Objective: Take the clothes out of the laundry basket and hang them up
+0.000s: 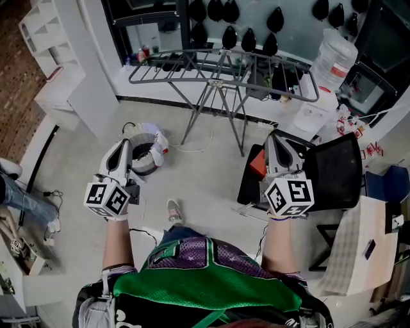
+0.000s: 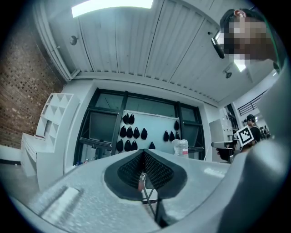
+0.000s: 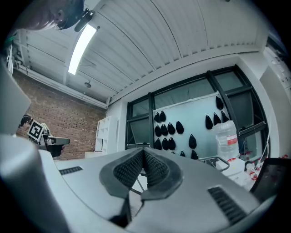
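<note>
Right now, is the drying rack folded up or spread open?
Spread open: the drying rack stands on its crossed legs, its wire top laid out flat and wide.

Light: I'm getting bright, even light off the ceiling strip lamp [image 3: 82, 43], blown white | Shadows: soft on the floor [image 1: 211, 186] | Lens: both gripper views bulge, corners black | Focus: left tongs [image 2: 144, 159] soft up close

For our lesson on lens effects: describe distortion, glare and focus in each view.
Head view: evenly lit, drying rack sharp, edges slightly bowed. Left gripper view: strong fisheye, dark corners, ceiling light glaring, shut tongs slightly soft. Right gripper view: same fisheye, light strip blown out.
</note>
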Demonstrator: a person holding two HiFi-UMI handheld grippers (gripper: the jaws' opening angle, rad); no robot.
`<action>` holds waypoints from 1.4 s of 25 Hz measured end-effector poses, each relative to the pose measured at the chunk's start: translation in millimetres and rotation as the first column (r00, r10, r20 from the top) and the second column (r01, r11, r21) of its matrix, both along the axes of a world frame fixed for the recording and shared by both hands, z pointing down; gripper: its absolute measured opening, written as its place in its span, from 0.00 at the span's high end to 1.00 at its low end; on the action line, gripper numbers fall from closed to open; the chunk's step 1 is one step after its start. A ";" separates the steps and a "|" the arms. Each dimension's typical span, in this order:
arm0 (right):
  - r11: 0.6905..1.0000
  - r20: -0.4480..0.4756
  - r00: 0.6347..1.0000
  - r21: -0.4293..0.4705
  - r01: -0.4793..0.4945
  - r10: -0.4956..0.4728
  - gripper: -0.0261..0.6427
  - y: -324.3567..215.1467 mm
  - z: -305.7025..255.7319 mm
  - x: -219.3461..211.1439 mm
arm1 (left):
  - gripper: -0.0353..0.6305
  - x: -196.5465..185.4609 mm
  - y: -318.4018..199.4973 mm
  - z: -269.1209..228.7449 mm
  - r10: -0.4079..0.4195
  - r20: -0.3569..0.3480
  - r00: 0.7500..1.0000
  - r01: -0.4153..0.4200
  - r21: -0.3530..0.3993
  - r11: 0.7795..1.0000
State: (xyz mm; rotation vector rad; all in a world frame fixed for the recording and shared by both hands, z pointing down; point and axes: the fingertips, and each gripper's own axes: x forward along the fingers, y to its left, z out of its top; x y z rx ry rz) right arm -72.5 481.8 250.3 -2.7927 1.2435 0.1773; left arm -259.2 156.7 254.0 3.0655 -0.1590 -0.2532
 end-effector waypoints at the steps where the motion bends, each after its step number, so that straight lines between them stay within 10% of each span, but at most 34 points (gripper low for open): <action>1: 1.000 -0.002 1.000 0.000 0.003 -0.003 0.96 -0.9 0.2 -0.5 | 0.92 0.4 -0.2 0.0 -0.001 0.004 1.000 0.001 0.005 1.000; 15: 0.995 0.019 0.995 -0.007 0.097 -0.096 0.96 -75.1 -1.3 18.3 | 0.92 20.7 -40.3 6.4 -0.037 0.058 0.998 0.031 0.102 0.994; 35: 0.964 0.050 0.965 -0.053 0.262 -0.259 0.96 -383.3 7.1 55.7 | 0.92 31.7 -295.2 35.8 -0.161 0.058 0.985 0.161 0.010 0.987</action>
